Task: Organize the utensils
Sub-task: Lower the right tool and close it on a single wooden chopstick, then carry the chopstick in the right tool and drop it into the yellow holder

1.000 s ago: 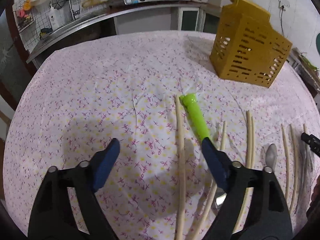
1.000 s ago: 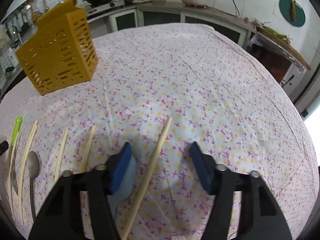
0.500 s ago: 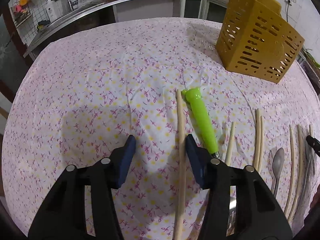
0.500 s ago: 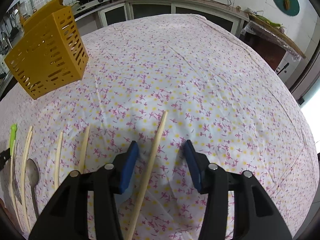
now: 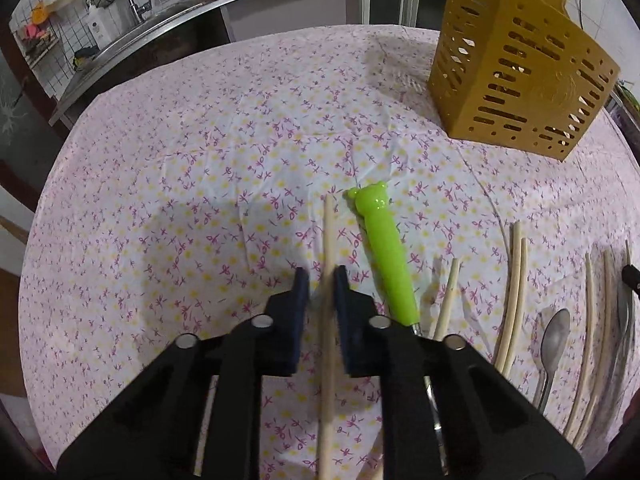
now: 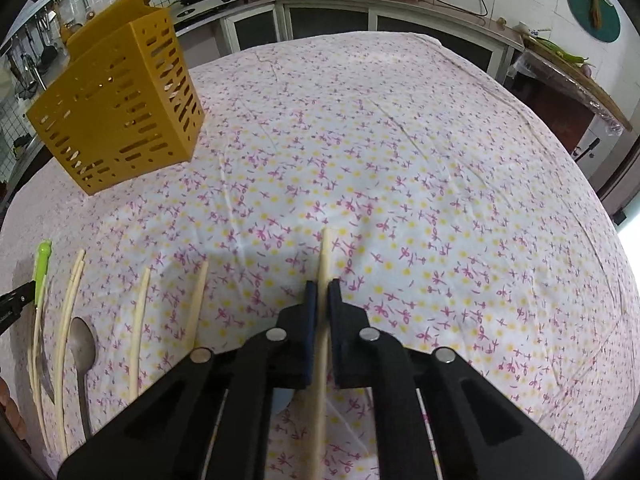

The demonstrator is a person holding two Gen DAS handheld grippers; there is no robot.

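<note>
My left gripper (image 5: pixel 320 280) has its blue pads pressed in on a wooden chopstick (image 5: pixel 329 236), which runs between them and points away from me over the flowered tablecloth (image 5: pixel 180 184). Just right of it lies a green-handled utensil (image 5: pixel 386 256) with a bear-shaped end, then more loose chopsticks (image 5: pixel 514 288) and a metal spoon (image 5: pixel 554 336). My right gripper (image 6: pixel 322 294) is likewise pinched onto another chopstick (image 6: pixel 325 256), tip forward on the cloth. To its left lie two single chopsticks (image 6: pixel 198 300), a pair, and the spoon (image 6: pixel 82 342). Farther back on the table stands the yellow slotted utensil holder (image 6: pixel 120 100), well apart from both grippers.
</note>
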